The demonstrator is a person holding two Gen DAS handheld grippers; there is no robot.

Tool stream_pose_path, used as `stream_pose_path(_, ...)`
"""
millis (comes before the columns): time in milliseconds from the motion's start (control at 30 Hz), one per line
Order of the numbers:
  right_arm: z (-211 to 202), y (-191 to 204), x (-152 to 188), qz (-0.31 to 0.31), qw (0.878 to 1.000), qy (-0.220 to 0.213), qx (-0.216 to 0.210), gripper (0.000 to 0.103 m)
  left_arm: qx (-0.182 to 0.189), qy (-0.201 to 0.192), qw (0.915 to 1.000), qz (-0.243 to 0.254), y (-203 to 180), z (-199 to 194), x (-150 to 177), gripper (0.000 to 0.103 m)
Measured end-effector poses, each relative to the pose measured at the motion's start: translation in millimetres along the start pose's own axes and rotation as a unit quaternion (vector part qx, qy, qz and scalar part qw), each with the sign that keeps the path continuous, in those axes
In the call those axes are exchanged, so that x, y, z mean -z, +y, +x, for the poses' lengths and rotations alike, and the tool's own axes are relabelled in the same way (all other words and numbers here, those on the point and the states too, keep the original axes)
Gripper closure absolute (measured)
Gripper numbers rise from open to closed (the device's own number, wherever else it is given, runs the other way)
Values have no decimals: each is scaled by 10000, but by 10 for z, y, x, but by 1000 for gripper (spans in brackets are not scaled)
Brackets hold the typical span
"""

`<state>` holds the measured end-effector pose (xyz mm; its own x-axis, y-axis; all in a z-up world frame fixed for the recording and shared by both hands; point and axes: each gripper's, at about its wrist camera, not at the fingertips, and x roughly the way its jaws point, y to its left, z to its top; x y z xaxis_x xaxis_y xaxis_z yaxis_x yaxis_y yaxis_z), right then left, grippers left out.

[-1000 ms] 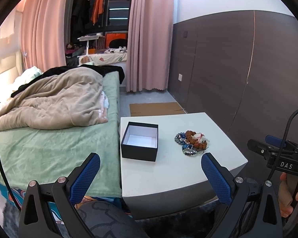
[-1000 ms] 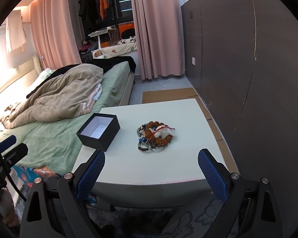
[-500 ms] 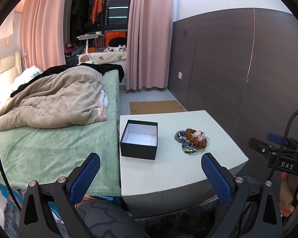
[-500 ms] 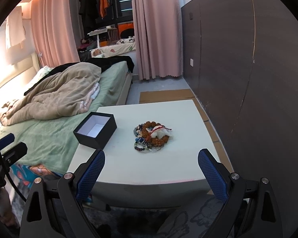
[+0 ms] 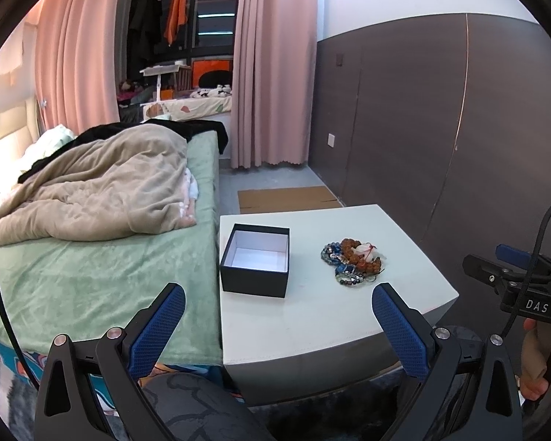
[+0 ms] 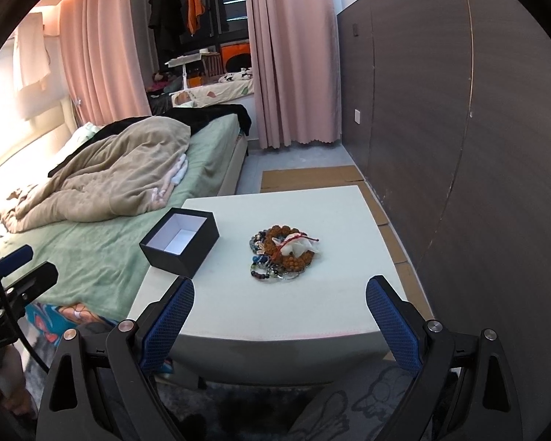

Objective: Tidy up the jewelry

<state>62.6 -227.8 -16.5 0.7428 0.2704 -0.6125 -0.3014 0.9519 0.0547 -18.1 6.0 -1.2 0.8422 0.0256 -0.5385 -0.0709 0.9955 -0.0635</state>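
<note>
A pile of bead bracelets (image 5: 352,261) with brown, blue and dark beads and a white piece lies on the white table (image 5: 312,327); it also shows in the right wrist view (image 6: 281,251). An open black box (image 5: 255,259) with a white inside stands left of the pile, empty, and shows in the right wrist view (image 6: 180,241). My left gripper (image 5: 275,316) is open and empty, short of the table's front edge. My right gripper (image 6: 279,307) is open and empty, in front of the table (image 6: 312,312) and facing the pile.
A bed (image 5: 92,257) with a green sheet and a beige blanket touches the table's left side. A dark panelled wall (image 6: 440,128) runs along the right. Flat cardboard (image 5: 286,198) lies on the floor behind the table. Pink curtains (image 5: 272,73) hang at the back.
Both grippers have drifted slightly; the table and box sit a little differently in view. Jaws stay wide open and nothing on the table has moved.
</note>
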Motion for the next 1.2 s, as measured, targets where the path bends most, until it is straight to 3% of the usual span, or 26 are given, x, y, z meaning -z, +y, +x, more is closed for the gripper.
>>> stream_pose_path(367, 113, -163, -89, 179, 9998, 32, -10, 8, 77, 111, 9998, 128, -110, 238, -131, 1)
stream_pose_path(833, 640, -673, -239, 774, 9962, 329, -246, 9, 424, 504, 9972, 357, -378, 866, -376, 2)
stream_pose_path(933, 778, -810, -259, 989, 9937, 422, -319, 9, 587, 649, 9951, 466, -488, 1042, -430, 8)
stream_pose_path(1000, 851, -900, -265, 1113, 9921, 468, -336, 16, 697, 777, 9931, 538, -569, 1170, -467, 15)
stream_pose_path(1200, 1106, -1149, -212, 1566, 9848, 600, -443, 24, 981, 1171, 9852, 780, -802, 1592, -516, 29)
